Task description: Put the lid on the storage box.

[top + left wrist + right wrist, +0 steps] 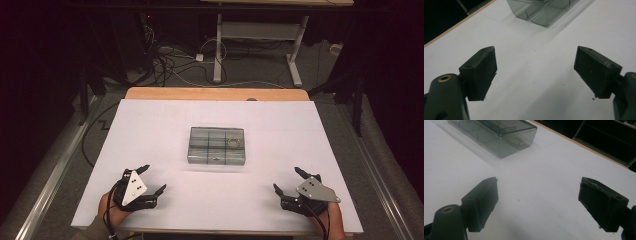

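A clear smoky plastic compartment box (pixel 216 145) lies in the middle of the white table sheet (pixel 150 130); a small ring-like item (pixel 234 143) sits in its right middle cell. My left gripper (pixel 154 179) rests near the front left, open, nothing between its jaws. My right gripper (pixel 287 180) rests near the front right, also open and empty. In the left gripper view, my gripper (pixel 536 67) faces the box's corner (pixel 541 12) at the top. The right gripper view has the box (pixel 499 137) at upper left, beyond my open gripper (pixel 537 195).
The white sheet covers a wooden table whose far edge (pixel 215 93) shows beyond it. A white desk frame (pixel 260 45) and cables (pixel 170 60) stand on the floor behind. Metal rails (pixel 55 165) run along both sides of the table.
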The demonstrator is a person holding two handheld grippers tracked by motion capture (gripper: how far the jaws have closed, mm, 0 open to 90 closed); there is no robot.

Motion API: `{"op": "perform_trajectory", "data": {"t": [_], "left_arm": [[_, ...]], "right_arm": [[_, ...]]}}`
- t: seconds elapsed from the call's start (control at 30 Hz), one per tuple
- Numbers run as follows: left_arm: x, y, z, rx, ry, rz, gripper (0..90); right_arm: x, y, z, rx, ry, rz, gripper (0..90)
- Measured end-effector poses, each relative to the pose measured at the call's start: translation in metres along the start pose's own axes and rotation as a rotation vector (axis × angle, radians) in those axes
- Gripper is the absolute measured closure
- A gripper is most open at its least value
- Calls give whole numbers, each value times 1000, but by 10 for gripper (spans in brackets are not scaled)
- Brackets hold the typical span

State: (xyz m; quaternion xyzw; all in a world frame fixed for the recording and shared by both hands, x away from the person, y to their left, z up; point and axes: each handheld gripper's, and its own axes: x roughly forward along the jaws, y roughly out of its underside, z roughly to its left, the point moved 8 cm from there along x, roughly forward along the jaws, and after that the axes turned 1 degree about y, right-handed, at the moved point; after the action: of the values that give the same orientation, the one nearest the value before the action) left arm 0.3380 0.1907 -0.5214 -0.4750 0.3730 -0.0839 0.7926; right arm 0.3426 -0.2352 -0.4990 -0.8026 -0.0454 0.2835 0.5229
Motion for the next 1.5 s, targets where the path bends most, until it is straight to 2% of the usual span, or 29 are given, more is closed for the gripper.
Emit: {"op": "perform_trajectory", "data": {"t": [0.17, 0.47, 0.83, 1.5], "left_arm": [[-1, -3, 0, 8, -6, -9, 175], [-2, -2, -1, 17, -7, -6, 175], [0, -1, -3, 23, 5, 4, 174], [3, 0, -1, 18, -2, 12, 175]], "right_arm": [[0, -1, -2, 22, 5, -17, 163], [-3, -4, 0, 7, 12, -32, 163], [-2, -3, 0, 9, 8, -29, 163], [0, 0, 0, 11, -3, -20, 163]]}}
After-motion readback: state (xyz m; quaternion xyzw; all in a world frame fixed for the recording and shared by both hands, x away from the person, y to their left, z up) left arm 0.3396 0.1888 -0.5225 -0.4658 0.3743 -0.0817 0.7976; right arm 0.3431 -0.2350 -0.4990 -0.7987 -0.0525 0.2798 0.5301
